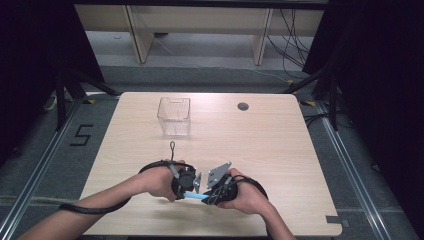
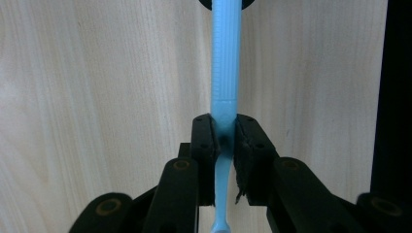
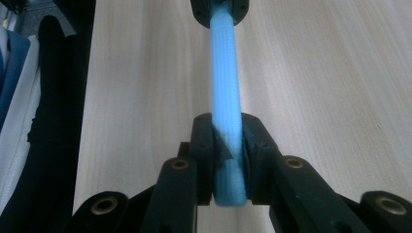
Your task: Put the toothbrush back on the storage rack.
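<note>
- Blue stick (image 1: 194,197), above the table's (image 1: 280,150) near edge: bridges both grippers, so either could take it over.
- Left gripper (image 2: 224,141): jaws clenched on its thin end.
- Right gripper (image 3: 228,145): jaws clenched on the ribbed thick end.
- Clear bin (image 1: 174,116), toward the far edge: probably the destination.

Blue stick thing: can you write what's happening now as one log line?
item: light blue ribbed plastic stick | left claw: shut on it | right claw: shut on it | place: above wooden table | clear plastic bin: apart

Light-blue ribbed plastic tool (image 2: 225,63), level above table
</note>
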Available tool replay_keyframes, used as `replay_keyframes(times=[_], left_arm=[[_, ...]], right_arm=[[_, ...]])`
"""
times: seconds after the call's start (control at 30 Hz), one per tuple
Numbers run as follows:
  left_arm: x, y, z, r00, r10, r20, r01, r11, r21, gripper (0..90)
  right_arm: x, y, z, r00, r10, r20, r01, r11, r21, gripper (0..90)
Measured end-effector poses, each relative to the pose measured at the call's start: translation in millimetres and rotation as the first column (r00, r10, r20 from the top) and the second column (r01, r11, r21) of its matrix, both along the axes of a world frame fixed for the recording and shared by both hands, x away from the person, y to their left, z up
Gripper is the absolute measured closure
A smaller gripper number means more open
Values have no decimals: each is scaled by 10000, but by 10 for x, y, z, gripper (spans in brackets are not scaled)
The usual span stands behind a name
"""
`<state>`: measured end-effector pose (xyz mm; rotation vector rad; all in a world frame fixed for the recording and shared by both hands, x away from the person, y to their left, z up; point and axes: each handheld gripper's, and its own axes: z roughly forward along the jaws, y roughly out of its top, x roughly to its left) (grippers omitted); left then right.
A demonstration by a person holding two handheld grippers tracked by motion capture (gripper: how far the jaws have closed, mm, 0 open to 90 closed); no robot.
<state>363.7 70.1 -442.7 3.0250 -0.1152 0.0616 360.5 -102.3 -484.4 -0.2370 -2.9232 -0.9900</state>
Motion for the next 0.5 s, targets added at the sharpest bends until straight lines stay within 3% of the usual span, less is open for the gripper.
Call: replay_keyframes(times=[0.07, 0.1, 0.2, 0.23, 0.3, 0.33, 0.4, 0.43, 0.47, 0.5], left_arm=[[0, 2, 1, 10000, -5, -10, 5, 10000, -1, 783], [1, 11, 4, 10000, -6, 5, 6, 10000, -67, 782], [-7, 28, 15, 10000, 34, -18, -34, 9997, -239, 776], [-9, 35, 24, 9999, 100, -23, -100, 9995, -285, 768], [-17, 61, 53, 9990, 443, 82, -436, 9961, -765, 710], [-20, 81, 71, 9981, 589, 184, -569, 9936, -976, 677], [-18, 98, 89, 9979, 594, 269, -562, 9928, -1061, 645], [-26, 133, 112, 9966, 757, 333, -708, 9889, -1309, 645], [-34, 185, 143, 9938, 1031, 426, -946, 9811, -1689, 599], [-34, 185, 143, 9938, 1031, 426, -946, 9811, -1689, 588]], right_arm=[[3, -2, -2, 10000, 13, 13, -13, 10000, -10, 784], [16, -8, -2, 9995, 173, 255, -175, 9998, 78, 786], [-22, -16, 14, 10000, -42, 74, 41, 10000, 90, 787], [8, -15, 15, 9983, 335, 482, -343, 9993, 163, 787], [-27, -28, 18, 10000, 25, 67, -26, 10000, 73, 788], [-15, -36, 11, 9997, 102, 217, -104, 9999, 106, 788], [-30, -53, 12, 9999, -128, 66, 128, 9999, 43, 787], [-12, -58, 0, 9998, 44, 180, -48, 9998, 202, 788], [-29, -102, -7, 9988, -486, 17, 486, 9987, 174, 787], [-29, -102, -7, 9988, -486, 17, 486, 9987, 174, 787]])
